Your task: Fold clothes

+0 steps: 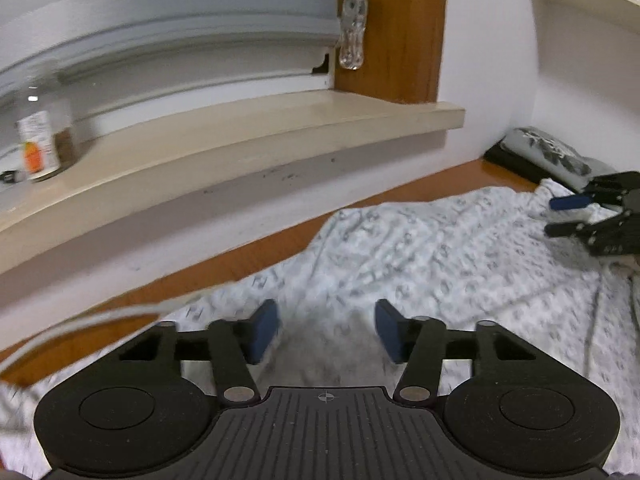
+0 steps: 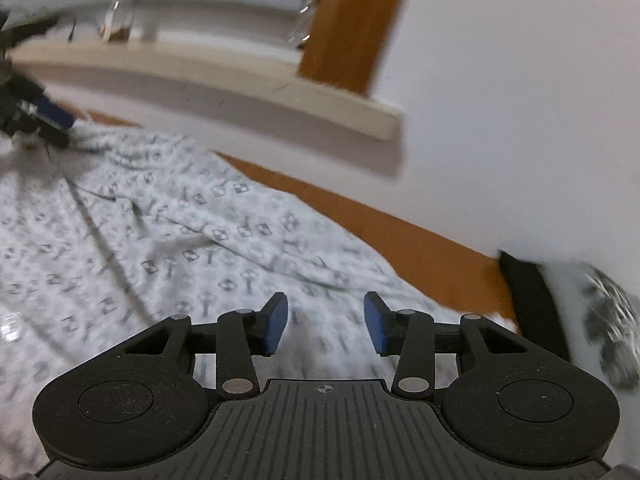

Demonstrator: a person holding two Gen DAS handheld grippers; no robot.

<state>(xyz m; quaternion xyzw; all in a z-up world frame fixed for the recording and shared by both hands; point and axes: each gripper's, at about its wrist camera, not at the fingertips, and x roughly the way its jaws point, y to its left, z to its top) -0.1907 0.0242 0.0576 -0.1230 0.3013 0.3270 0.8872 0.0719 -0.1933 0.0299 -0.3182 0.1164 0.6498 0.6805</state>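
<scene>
While both black two-finger tongs with blue pads hang over the cloth, neither grips anything: the left tongs (image 1: pixel 326 330) stand released, pads apart with only fabric showing below the gap, and the right tongs (image 2: pixel 325 326) likewise stand parted and empty. Directly beneath and ahead of both lies the task's thing, a white garment printed with small grey motifs (image 1: pixel 420 256), spread rumpled over an orange-brown wooden surface (image 1: pixel 248 256). Judged from this, the tongs are poised apart to take hold of separate edges for a fold.

Beyond the garment, ahead of the left tongs, runs a cream window ledge (image 1: pixel 240 136).

The left view alone shows a clear labelled jar (image 1: pixel 40 136) on the ledge, far left, sharply enough to read as one, and a clear blind-cord pull (image 1: pixel 352 36). The right view alone shows creases and a seam (image 2: pixel 100 240) in the garment to the left of its tongs.
</scene>
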